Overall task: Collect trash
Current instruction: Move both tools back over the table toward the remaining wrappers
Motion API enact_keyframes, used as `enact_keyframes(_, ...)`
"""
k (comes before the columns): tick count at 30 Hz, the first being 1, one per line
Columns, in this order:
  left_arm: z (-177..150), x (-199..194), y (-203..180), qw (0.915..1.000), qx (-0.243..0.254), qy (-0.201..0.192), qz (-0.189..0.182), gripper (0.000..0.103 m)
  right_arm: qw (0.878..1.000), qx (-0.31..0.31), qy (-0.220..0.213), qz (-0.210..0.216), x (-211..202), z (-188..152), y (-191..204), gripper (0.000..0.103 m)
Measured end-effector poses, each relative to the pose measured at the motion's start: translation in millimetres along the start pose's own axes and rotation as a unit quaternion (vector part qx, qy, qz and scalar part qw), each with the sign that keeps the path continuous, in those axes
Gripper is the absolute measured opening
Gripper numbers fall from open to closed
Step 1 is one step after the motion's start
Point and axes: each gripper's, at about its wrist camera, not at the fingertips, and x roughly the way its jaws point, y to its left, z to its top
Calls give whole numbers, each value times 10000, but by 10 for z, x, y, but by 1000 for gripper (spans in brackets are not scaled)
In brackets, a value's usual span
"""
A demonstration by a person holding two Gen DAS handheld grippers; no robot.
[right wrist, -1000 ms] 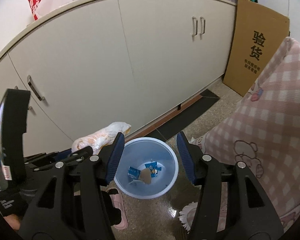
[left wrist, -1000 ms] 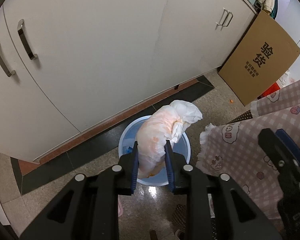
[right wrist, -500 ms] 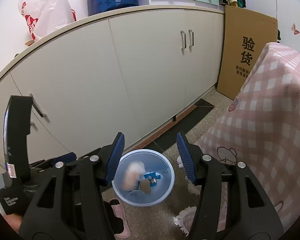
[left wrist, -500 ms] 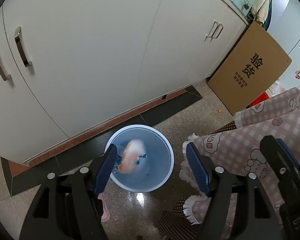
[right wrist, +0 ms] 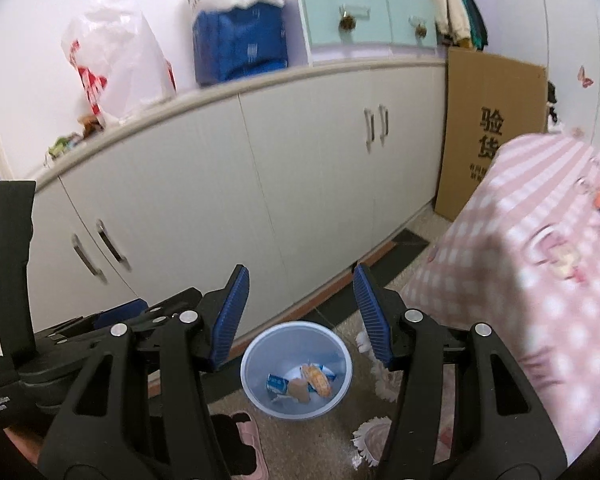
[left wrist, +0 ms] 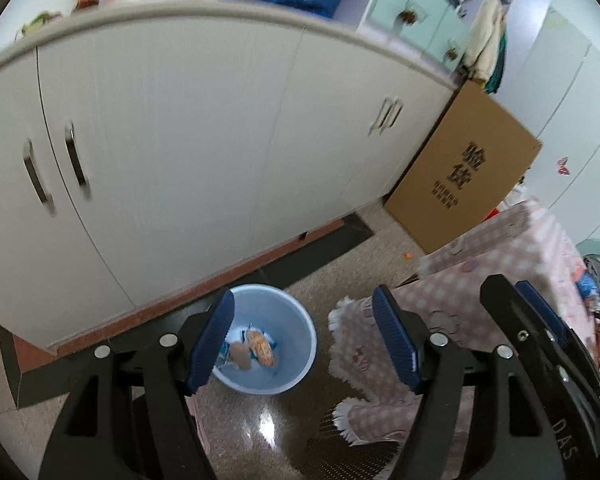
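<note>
Both hand-held grippers hang above the floor with their blue-padded jaws spread wide and nothing between them: the left gripper [left wrist: 303, 340] and the right gripper [right wrist: 300, 318] each look down toward the bin. Behind it runs a long white cabinet [right wrist: 260, 184] with metal door handles, its top carrying a white plastic bag [right wrist: 112, 68] and a blue bundle [right wrist: 240, 46]. A brown cardboard box [left wrist: 466, 170] printed with black characters leans at the cabinet's far end. A pink checked cloth [right wrist: 540, 280] with cartoon prints drapes over furniture on the right, its fringe reaching the speckled floor just beside the bin. The light blue trash bin [right wrist: 256, 390] stands on the floor near the cabinet's base, and inside it lie the orange-and-white wrapped trash [right wrist: 318, 378] and a small blue-and-white carton [right wrist: 276, 383]. A pink slipper [right wrist: 250, 434] lies near the bin.
</note>
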Motion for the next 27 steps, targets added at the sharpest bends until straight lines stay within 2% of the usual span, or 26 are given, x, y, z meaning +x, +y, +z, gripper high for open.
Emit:
enact_keyframes(6,-14,-414,-444,9984,362,-265,-334,70,9990,289,-320,-142,-542,105,-233,54)
enact_keyframes(10,-109,-596,-915,9945,754,-300,-657,70,9959,553,-569,-428,-1006,62,-567,55)
enact_keyframes(15,-300,-705,-1600,9836,1420,-235,-1092,70,9878,984,-754,-945,-1508,-100,-1071,55)
enact_keyframes(18,-488,-706,-2036,9738,1815,-3,-1367,70,9793,1395,-744,-1262,-1777,-251,-1456,55)
enact_keyframes(24,-784,-585,-2568,9581,2512,227,-1358,70,9700,1941,-452,-1394,-1994,-514,-1977,55)
enact_keyframes(27,-849,-525,-2686,9551,2640,300,-1311,70,9680,2110,-369,-1305,-2017,-597,-2101,55)
